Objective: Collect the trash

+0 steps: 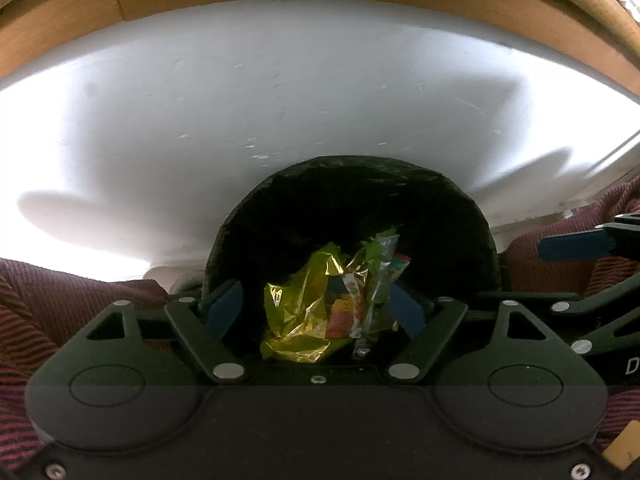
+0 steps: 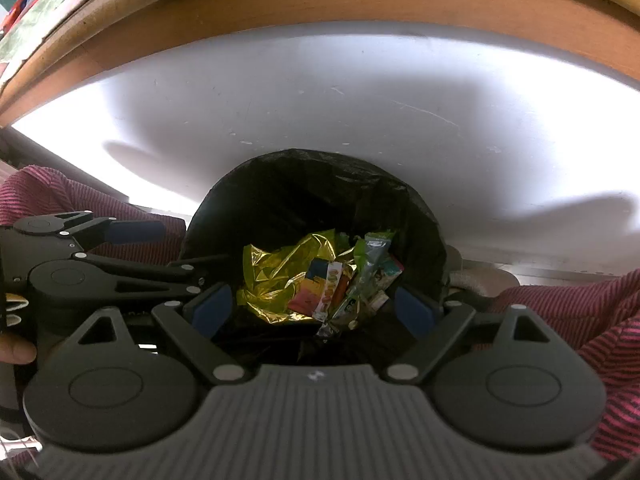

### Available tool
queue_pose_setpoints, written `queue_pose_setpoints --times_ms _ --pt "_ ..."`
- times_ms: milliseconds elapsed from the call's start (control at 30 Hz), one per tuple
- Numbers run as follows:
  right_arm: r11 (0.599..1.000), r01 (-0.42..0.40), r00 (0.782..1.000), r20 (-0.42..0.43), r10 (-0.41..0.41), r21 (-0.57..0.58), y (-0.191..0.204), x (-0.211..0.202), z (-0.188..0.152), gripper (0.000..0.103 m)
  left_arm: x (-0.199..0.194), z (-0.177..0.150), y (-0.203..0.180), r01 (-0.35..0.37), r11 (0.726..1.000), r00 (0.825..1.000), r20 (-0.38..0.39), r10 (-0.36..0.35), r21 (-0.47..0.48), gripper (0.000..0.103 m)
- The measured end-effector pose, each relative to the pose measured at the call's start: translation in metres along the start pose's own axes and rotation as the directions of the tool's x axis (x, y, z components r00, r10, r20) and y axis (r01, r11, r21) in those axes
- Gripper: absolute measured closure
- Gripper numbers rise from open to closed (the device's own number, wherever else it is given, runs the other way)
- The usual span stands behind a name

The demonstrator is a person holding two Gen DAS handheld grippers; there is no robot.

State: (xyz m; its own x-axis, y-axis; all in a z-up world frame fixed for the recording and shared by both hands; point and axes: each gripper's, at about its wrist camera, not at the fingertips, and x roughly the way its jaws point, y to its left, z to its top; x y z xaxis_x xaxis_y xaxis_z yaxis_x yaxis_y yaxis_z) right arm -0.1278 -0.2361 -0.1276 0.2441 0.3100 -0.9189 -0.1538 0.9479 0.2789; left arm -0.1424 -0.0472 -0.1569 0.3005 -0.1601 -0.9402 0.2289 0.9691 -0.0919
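A round bin with a black liner (image 1: 352, 200) stands right below both grippers. Inside it lie a crumpled yellow foil wrapper (image 1: 300, 312) and green and clear snack wrappers (image 1: 378, 268). My left gripper (image 1: 316, 310) hangs over the bin's mouth, open, its blue pads (image 1: 224, 308) clear of the wrappers. The right wrist view has the same bin (image 2: 312, 192), the yellow foil (image 2: 276, 276) and several small wrappers (image 2: 360, 280) at its bottom. My right gripper (image 2: 314, 310) is open too, with nothing between its pads. The two grippers sit side by side.
Red striped cloth on a person's legs (image 1: 72, 312) (image 2: 580, 312) flanks the bin on both sides. A white surface (image 1: 280, 100) lies behind the bin, bordered by a wooden edge (image 2: 320, 0). A finger (image 2: 16, 348) shows at the left by the other gripper's body.
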Motion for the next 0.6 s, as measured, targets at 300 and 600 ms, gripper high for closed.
queue_pose_setpoints --times_ms 300,600 --pt "1.000 0.000 1.000 0.000 0.000 -0.001 -0.0013 0.0001 0.0002 0.009 -0.0002 -0.0005 0.0000 -0.002 1.000 1.000 0.007 0.002 0.006 0.022" --pt "1.000 0.010 1.000 0.003 -0.010 0.000 -0.0051 -0.0011 -0.0014 0.009 0.0018 -0.0009 -0.0002 0.007 1.000 1.000 0.004 -0.007 0.004 0.018"
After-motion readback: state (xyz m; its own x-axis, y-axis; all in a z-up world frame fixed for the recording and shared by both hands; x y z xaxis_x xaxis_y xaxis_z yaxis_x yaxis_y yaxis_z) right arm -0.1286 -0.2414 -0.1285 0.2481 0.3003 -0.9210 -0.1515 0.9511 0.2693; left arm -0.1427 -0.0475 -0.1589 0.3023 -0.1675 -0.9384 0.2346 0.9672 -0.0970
